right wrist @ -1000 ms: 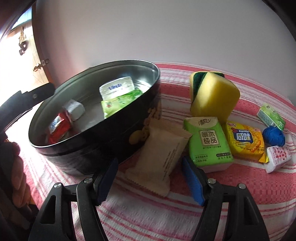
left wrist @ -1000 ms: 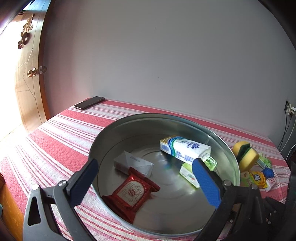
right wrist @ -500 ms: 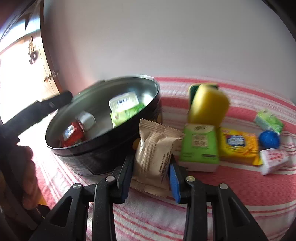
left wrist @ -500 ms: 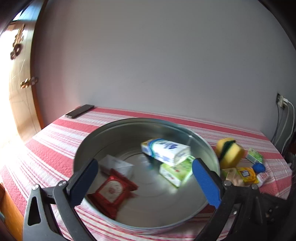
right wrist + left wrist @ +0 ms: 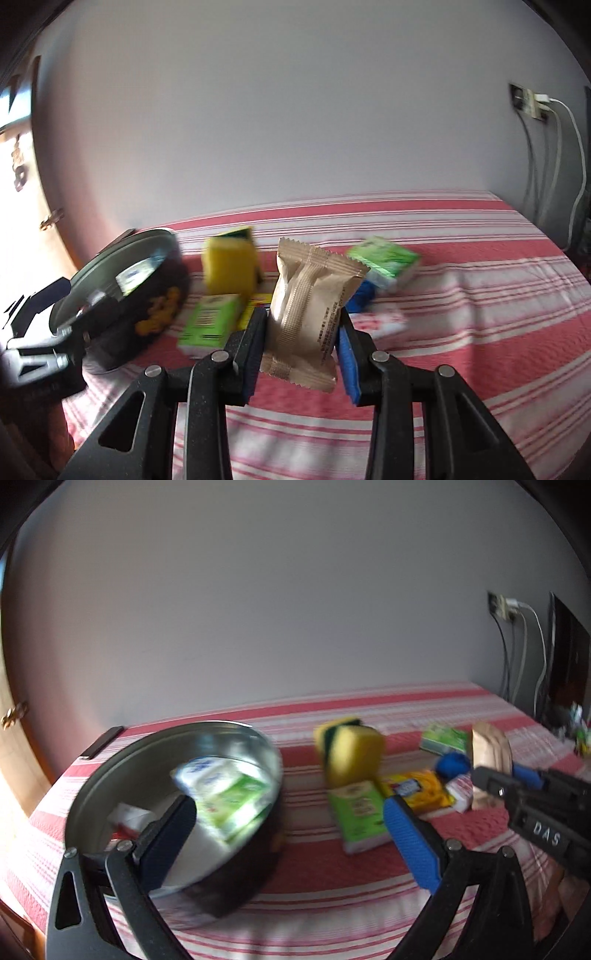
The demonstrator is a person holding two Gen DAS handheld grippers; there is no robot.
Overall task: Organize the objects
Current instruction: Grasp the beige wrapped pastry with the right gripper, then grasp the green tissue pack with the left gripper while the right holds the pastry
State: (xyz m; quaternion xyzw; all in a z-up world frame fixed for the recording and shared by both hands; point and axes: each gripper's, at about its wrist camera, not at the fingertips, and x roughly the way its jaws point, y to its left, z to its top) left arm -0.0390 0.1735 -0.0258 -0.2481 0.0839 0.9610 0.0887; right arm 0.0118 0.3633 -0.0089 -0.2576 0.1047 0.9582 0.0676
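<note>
we judge the sorting to be partway done. the round tin [image 5: 258,749] already holds several packs: a white and blue pack [image 5: 207,771], a green pack [image 5: 236,805] leaning on it, and something white and red low in the tin [image 5: 129,818], largely behind our left tong's finger. our right tong [image 5: 301,349] is clamped on the tan snack pouch [image 5: 310,306], which is lifted clear of the striped cloth [image 5: 480,332] and stands upright between the pads, well to the right of the tin. our left tong [image 5: 288,834] has its jaws apart with nothing between them, hanging over the cloth beside the tin's near wall.

still out on the cloth are the yellow sponge [image 5: 351,753], a green tissue pack [image 5: 358,812] in front of it, a yellow snack bag [image 5: 417,788], a blue ball-like thing [image 5: 452,764], a small white and red packet [image 5: 460,794] and a green box [image 5: 443,738] further back. so the pouch and about six others remain, if all belong in the tin.

both views are smeared by motion, so labels are unreadable. the pouch covers part of the blue thing and the yellow bag in the right wrist view, and the tin's floor is mostly hidden. a dark flat object [image 5: 101,744] behind the tin is too blurred to name.
</note>
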